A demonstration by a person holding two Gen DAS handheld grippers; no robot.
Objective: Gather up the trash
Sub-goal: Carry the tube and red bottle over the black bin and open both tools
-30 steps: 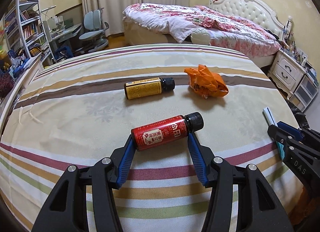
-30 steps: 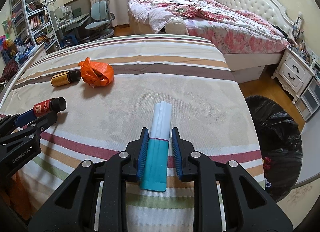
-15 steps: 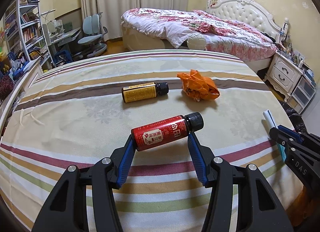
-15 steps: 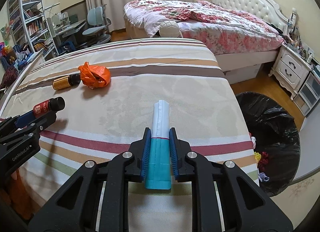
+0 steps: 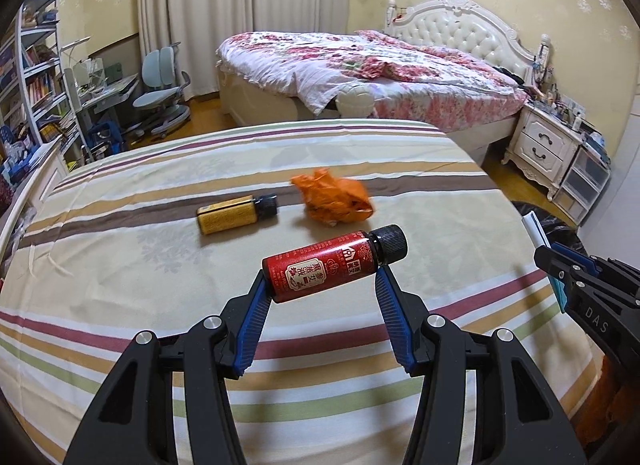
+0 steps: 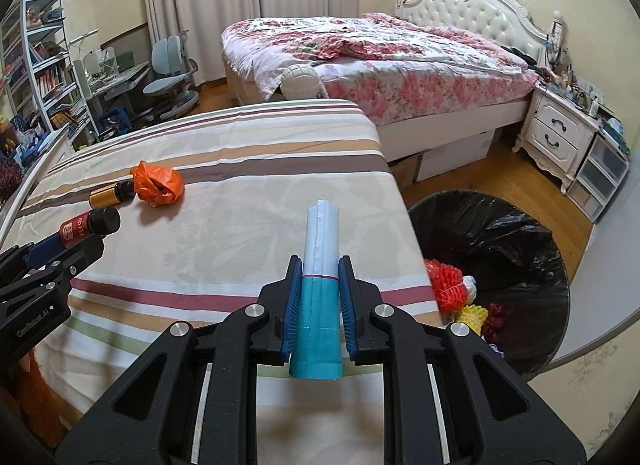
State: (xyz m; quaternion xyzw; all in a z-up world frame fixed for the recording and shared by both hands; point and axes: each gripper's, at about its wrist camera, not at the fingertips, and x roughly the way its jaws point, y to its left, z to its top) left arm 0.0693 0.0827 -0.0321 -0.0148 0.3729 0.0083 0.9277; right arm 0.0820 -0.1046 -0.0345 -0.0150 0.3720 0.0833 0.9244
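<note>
My left gripper [image 5: 322, 285] grips the red bottle [image 5: 322, 268] end to end, clear of the striped cloth [image 5: 120, 265]. Beyond it the yellow bottle [image 5: 236, 215] and orange wrapper [image 5: 334, 201] lie on the cloth, uncollected. My right gripper [image 6: 319, 291] is clenched on the teal-and-white tube [image 6: 320, 285], near the table's right edge. The black-lined bin [image 6: 516, 261] sits on the floor just right of that edge. I judge this the carry step; next I need both loads over the bin before letting go.
</note>
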